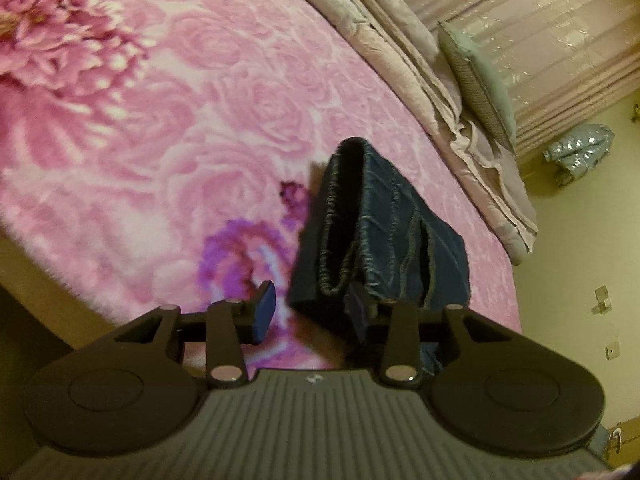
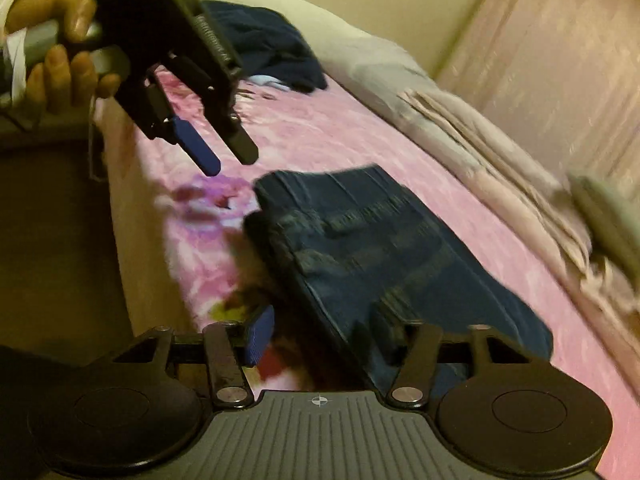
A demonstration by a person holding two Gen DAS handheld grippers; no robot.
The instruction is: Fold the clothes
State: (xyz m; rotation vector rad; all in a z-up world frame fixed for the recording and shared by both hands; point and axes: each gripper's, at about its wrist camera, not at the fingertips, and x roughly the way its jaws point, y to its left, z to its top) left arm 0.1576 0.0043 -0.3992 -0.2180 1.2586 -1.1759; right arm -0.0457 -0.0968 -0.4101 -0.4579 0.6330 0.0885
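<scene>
The pink flowered bed [image 1: 160,140] lies mostly bare left of and beyond the folded jeans [image 1: 384,232], while a stacked quilt [image 1: 420,92] lines its far right edge, with the floor [image 1: 580,240] past it. The left tongs [image 1: 312,312] stand partly open and empty just at the jeans' near left corner; the right tongs [image 2: 328,332] gape wide, gripping nothing, their right finger over the jeans' near end. Only the right wrist view shows the hand [image 2: 60,40] holding the left tongs above the bed, and a dark garment [image 2: 272,40] at the far end.
</scene>
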